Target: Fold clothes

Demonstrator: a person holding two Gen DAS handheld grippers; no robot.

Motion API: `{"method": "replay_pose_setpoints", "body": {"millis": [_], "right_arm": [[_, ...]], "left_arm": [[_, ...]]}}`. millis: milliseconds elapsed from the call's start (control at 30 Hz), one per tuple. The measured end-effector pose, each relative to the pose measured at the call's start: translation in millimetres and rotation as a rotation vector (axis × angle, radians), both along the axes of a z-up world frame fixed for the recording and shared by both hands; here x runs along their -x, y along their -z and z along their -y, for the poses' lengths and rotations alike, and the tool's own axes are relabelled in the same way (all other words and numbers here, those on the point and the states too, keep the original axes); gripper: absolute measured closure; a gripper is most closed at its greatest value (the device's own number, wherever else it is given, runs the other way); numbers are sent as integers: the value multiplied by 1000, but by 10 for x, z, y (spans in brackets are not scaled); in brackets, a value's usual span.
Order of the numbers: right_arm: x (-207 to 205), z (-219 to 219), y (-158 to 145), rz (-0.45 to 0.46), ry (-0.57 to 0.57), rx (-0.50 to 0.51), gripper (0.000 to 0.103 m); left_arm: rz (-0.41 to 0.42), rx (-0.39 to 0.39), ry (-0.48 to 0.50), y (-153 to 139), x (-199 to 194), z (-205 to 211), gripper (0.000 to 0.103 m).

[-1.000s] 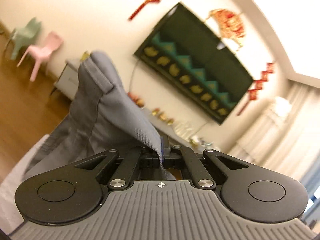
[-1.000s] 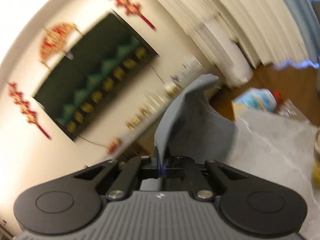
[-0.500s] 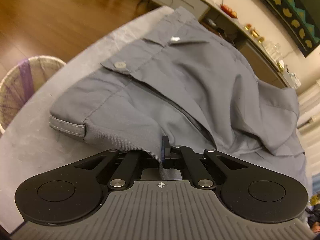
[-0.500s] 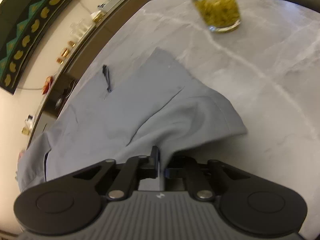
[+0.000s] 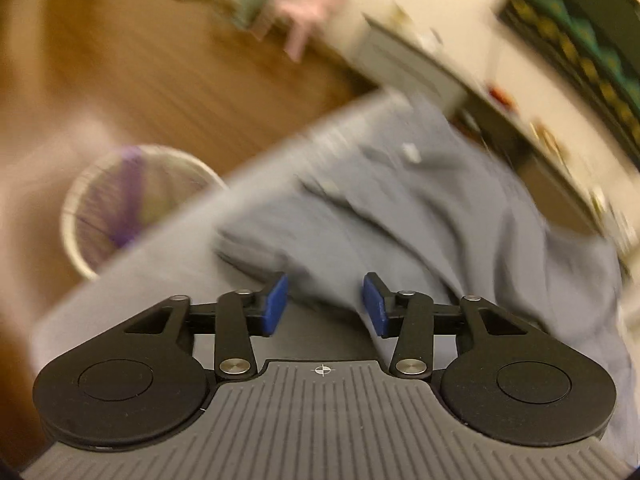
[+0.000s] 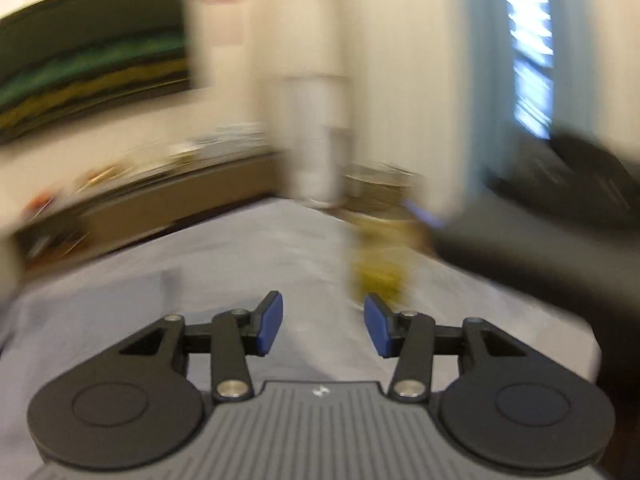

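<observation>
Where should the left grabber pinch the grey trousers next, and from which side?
Probably the near edge of the grey trousers, right ahead of the left gripper, coming in low from the near side. That edge lies free on the table, so an opening jaw could slip under it. Blur hides the exact hem.

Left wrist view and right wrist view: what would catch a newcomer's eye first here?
The crumpled grey cotton garment sprawls over the pale grey marbled table, just beyond the left tool, whose blue-padded jaws are opening with nothing pinched between them. A round white wire basket stands on the brown wooden floor to the left. Beyond the right tool, also opening and empty, stands a blurred glass of yellow-green liquid.
</observation>
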State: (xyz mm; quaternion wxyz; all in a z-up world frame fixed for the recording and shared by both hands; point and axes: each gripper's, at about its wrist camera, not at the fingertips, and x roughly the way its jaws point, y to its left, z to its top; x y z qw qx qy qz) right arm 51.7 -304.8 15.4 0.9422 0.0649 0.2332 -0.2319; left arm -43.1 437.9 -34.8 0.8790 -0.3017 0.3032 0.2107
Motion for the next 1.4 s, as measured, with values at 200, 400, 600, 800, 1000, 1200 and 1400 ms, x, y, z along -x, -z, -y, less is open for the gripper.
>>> {"method": "replay_pose_setpoints", "body": {"millis": [200, 400, 600, 800, 1000, 1200, 1400], "right_arm": [[-463, -418, 398, -240, -288, -11, 57], [-444, 28, 566, -402, -198, -159, 55], [-393, 239, 545, -527, -274, -156, 51], [-245, 264, 440, -691, -392, -153, 42], [-170, 52, 49, -511, -392, -119, 48], [-683, -225, -8, -291, -432, -246, 37], [-1068, -282, 486, -274, -411, -324, 48]], "left_arm": [[23, -47, 191, -12, -341, 248, 67], [-112, -114, 306, 380, -731, 295, 95], [-123, -77, 262, 421, -527, 54, 103], [-150, -127, 221, 230, -391, 140, 95], [32, -234, 319, -500, -312, 845, 57], [122, -230, 698, -858, -722, 2205, 34], [121, -437, 947, -864, -1316, 3704, 31]]}}
